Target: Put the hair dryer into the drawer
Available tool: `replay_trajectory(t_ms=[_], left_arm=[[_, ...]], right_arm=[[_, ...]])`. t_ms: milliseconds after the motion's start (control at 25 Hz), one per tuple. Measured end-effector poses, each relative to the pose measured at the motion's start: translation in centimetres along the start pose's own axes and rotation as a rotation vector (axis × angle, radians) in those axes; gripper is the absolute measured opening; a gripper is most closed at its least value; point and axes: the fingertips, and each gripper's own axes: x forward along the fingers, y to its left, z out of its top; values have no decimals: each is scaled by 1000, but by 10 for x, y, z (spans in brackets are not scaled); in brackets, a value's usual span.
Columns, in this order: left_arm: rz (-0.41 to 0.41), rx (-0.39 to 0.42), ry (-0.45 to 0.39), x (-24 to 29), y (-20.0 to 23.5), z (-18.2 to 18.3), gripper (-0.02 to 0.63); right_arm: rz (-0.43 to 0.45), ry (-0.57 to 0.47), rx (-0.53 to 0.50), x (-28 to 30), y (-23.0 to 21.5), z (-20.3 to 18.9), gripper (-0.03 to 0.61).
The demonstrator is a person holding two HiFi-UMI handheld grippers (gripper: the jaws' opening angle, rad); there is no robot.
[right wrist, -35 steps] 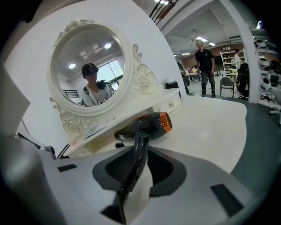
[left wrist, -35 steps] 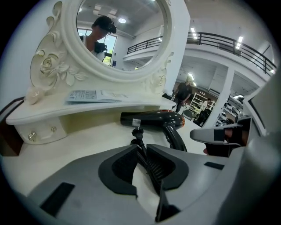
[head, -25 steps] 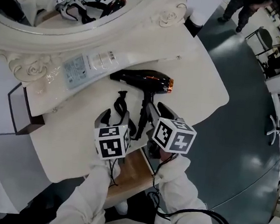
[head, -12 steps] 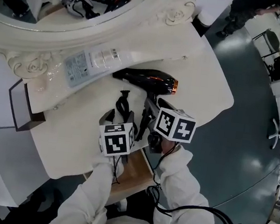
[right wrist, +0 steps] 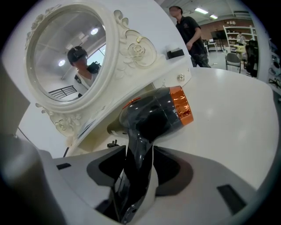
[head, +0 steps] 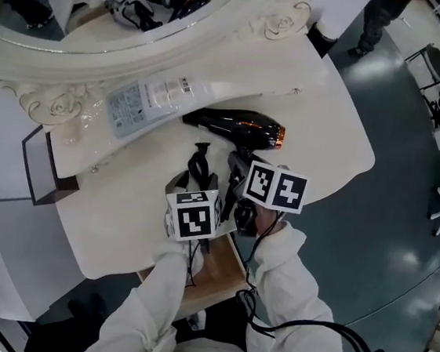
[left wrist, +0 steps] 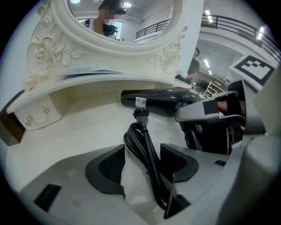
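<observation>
A black hair dryer (head: 237,126) with an orange nozzle ring lies on the white vanity top, its handle toward me. In the right gripper view the dryer's handle (right wrist: 136,167) stands between the jaws of my right gripper (right wrist: 138,169), which is open and straddles it. The dryer's bundled black cord (left wrist: 145,149) lies between the open jaws of my left gripper (left wrist: 142,165), with bare table showing beside it. In the head view the left gripper (head: 194,182) and the right gripper (head: 240,173) sit side by side just in front of the dryer. An open wooden drawer (head: 210,277) shows below the table's front edge.
An ornate white mirror (head: 105,8) rises behind the dryer, with a flat plastic-wrapped package (head: 146,100) on its ledge. A dark box (head: 35,166) hangs at the table's left end. A person (head: 380,16) stands on the grey floor at the far right.
My right gripper has edged forward and down along the dryer's handle. The left gripper has stayed over the cord. The dryer has not moved on the table.
</observation>
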Motion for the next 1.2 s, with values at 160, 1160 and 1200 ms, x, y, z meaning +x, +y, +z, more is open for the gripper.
replay_trajectory(t_ms=[160, 1160, 1200], left_arm=[[4, -1, -9, 0, 0, 1, 247], [-115, -150, 37, -32, -5, -23, 129], [-122, -151, 31, -35, -6, -22, 128]], right_arm=[[-2, 9, 3, 4, -1, -2, 242], [80, -57, 145, -18, 3, -33, 230], [80, -68, 159, -21, 2, -33, 230]])
